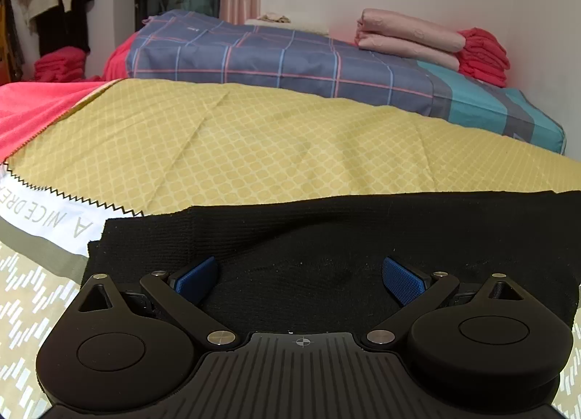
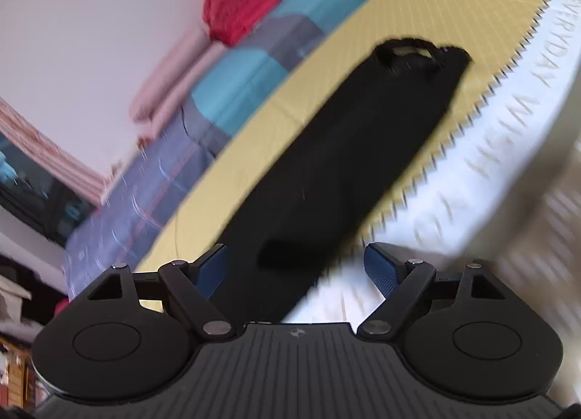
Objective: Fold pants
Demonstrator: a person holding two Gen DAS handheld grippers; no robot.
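Left wrist view: the left gripper [image 1: 299,279] sits low and level over the bed, its blue pads [image 1: 198,279] spread wide and clasping nothing. The black pants [image 1: 326,234] lie directly under and ahead of the claw, a flat ribbed band running across from its left side to past its right, with a squared edge at the left. Beyond the pants stretches the yellow lattice-print sheet [image 1: 254,139]; farther ahead lies a blue plaid quilt [image 1: 276,59], with folded pink bedding [image 1: 410,37] on it ahead and to the right.

Right wrist view: the picture is motion-blurred and tilted. The right gripper [image 2: 296,270] is held above the bed, released, jaws wide apart. The pants [image 2: 345,165] stretch away from between the fingers as a long narrow strip toward the upper right, ending in an open loop. White lettered fabric [image 2: 490,135] lies to the claw's right.
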